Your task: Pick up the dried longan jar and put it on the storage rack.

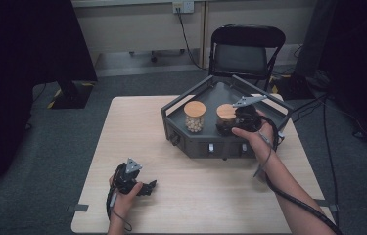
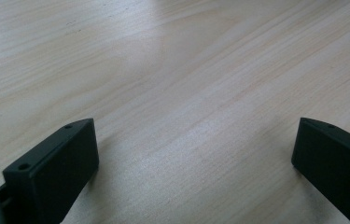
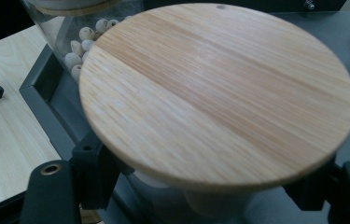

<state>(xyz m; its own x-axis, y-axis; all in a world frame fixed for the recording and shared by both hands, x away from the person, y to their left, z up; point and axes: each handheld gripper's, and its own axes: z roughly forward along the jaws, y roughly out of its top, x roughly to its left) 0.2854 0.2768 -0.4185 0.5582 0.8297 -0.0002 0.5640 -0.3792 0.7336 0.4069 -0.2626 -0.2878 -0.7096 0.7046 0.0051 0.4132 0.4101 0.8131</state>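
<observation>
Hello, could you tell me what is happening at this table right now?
A person works with a handheld gripper in each hand. The right gripper is shut on the right jar, its fingers clamped just below the wooden lid. That jar stands inside a dark grey tray, next to a second jar filled with pale round pieces. The left gripper rests open on the bare wooden table, holding nothing.

1. The dark jar's (image 1: 226, 120) contents are hidden behind the right gripper (image 1: 243, 120) and its wooden lid (image 3: 217, 91).
2. The pale-bead jar (image 3: 77, 42) is cut off by the top edge.
3. The left gripper (image 2: 193, 154) has both jaws cut off at the frame edges.
</observation>
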